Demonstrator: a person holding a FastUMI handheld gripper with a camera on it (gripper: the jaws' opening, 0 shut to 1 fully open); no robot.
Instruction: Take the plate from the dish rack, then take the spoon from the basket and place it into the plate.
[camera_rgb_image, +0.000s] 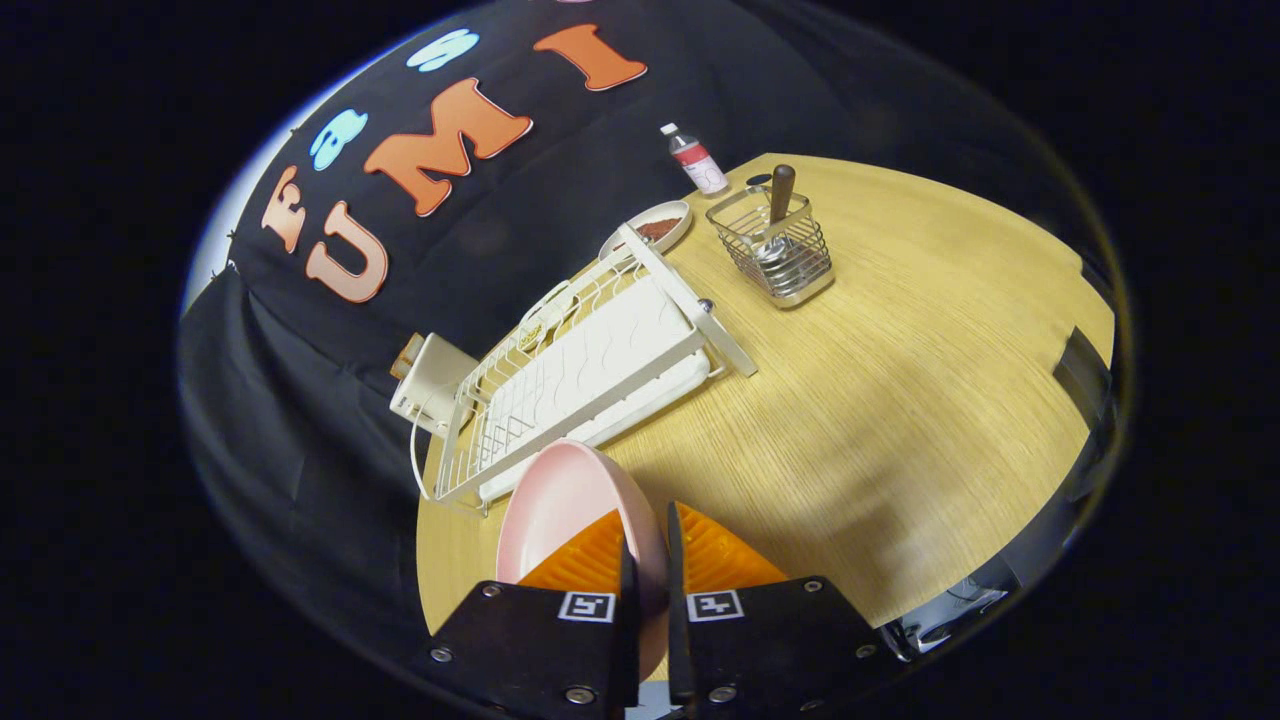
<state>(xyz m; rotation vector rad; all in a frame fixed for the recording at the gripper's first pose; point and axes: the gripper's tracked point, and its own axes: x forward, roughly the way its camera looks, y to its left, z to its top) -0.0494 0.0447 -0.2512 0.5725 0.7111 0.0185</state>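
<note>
Between the tool's fingers, the pink plate is clamped by its rim, standing on edge above the near part of the wooden table. The tool is closed on the plate, one finger on each face. Just beyond lies the white dish rack. Farther right stands a wire basket holding the spoon, its brown handle upright. Near the basket, at the far edge, sit a small dish with reddish contents and a bottle.
</note>
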